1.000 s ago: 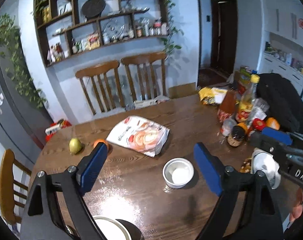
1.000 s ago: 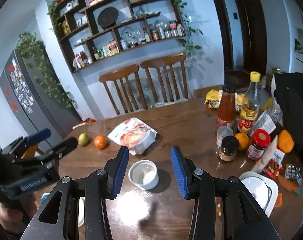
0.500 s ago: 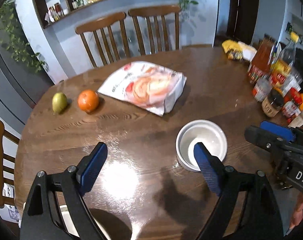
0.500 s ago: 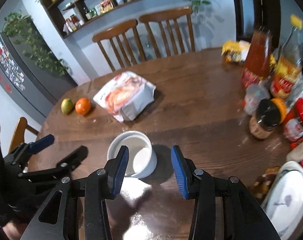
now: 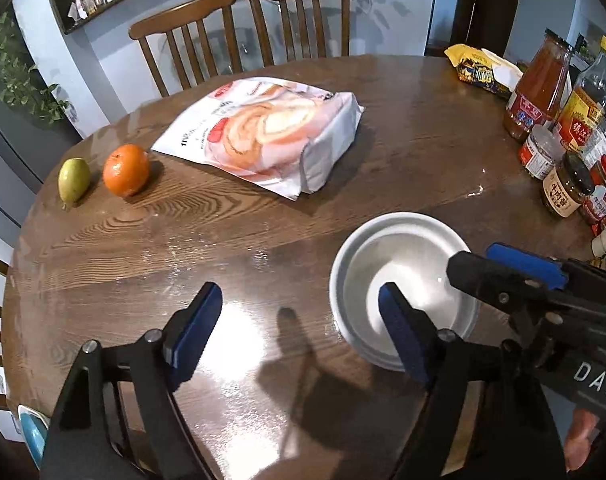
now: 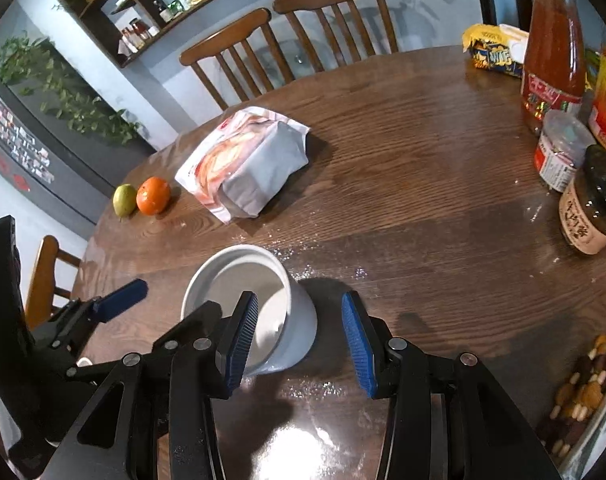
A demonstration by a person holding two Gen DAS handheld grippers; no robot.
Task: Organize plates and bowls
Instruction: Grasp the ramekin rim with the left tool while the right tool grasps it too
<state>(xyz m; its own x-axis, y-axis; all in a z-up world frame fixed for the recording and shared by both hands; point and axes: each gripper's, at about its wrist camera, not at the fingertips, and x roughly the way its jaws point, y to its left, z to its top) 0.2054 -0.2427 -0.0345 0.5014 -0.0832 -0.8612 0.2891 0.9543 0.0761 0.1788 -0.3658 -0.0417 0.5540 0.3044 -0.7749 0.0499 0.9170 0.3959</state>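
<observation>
A white bowl stands upright on the brown wooden table. My left gripper hovers low at the bowl's left side. Its right finger is over the bowl's inside, so the bowl's left wall lies between the jaws. They are closing, and no pad presses on the bowl. In the right wrist view the bowl has its right wall between the fingers of my right gripper, which is open. That gripper's left finger is over the bowl's inside. Each gripper shows in the other's view: right gripper, left gripper.
A bread bag, an orange and a green fruit lie further back. Bottles and jars crowd the right edge. A tray of nuts is at the near right. Two chairs stand behind.
Both grippers have sunk toward the table and tipped further down, closing in on the bowl from either side. The left jaws have narrowed a little.
</observation>
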